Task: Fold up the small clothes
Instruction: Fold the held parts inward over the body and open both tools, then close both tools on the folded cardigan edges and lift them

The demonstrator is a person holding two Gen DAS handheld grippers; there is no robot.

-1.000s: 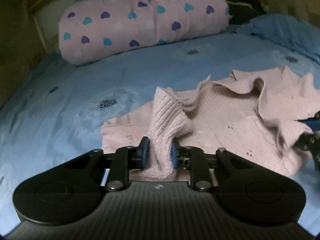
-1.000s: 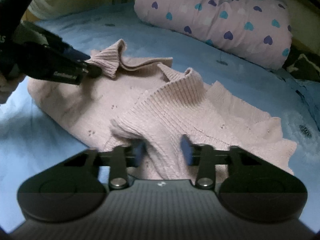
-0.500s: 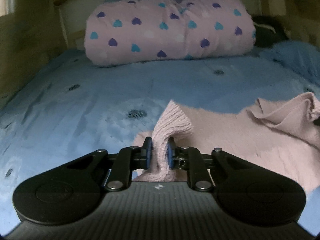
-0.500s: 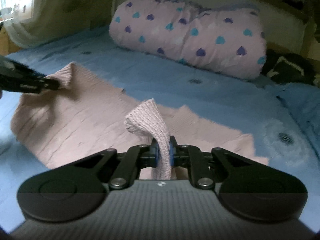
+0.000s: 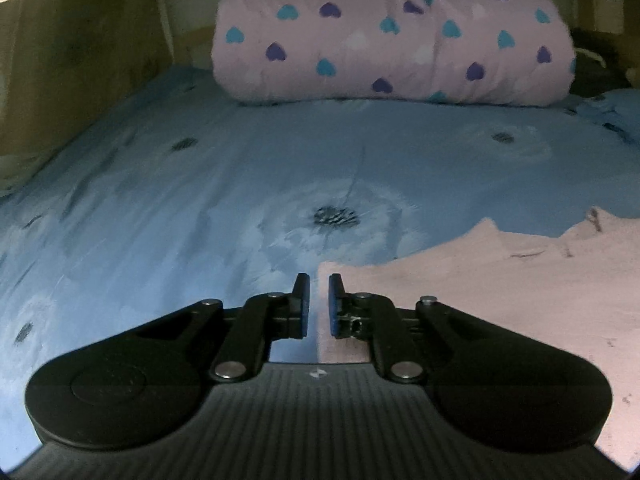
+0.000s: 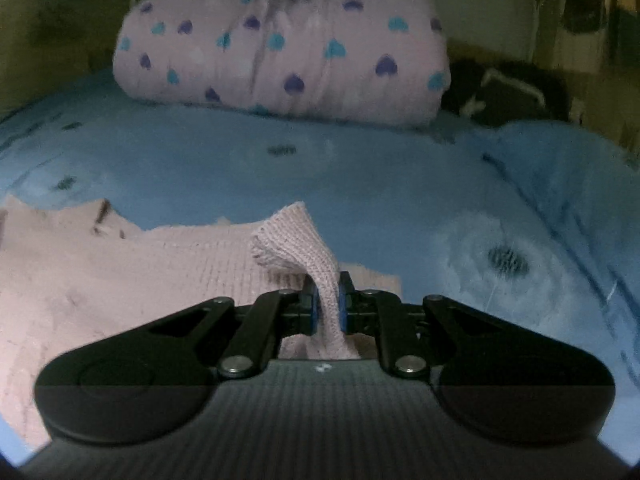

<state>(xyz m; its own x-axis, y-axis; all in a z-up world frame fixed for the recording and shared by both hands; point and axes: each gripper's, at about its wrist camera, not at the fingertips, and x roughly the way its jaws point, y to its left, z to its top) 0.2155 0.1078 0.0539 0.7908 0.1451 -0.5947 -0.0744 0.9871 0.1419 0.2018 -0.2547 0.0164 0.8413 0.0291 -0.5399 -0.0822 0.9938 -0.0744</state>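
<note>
Left wrist view: the left tool point(image 5: 319, 300) points forward and downward over a bed point(image 5: 200, 200) covered by a blue sheet printed with pale flowers. Its two blue-padded jaws stand almost together, with only a narrow slit between them. The pink knitted sweater point(image 5: 500, 300) lies flat on the sheet and fills the lower right of the view. Its straight left edge runs directly along the slit, so that blue sheet shows on one side and pink knit on the other. No fold of cloth rises between the pads, and whether they pinch that edge cannot be told. A rolled pink quilt point(image 5: 392, 36) with blue and purple hearts lies across the head of the bed, well apart from the sweater. Right wrist view: the right tool point(image 6: 328, 300) is clamped on a ribbed corner of the sweater point(image 6: 120, 280). The corner stands up from between the pads and curls over to the left. The rest of the garment spreads flat over the bed point(image 6: 400, 180) toward the lower left. The quilt point(image 6: 280, 48) lies beyond it, and a dark bundle point(image 6: 504, 92) sits just beside the quilt's right end.
</note>
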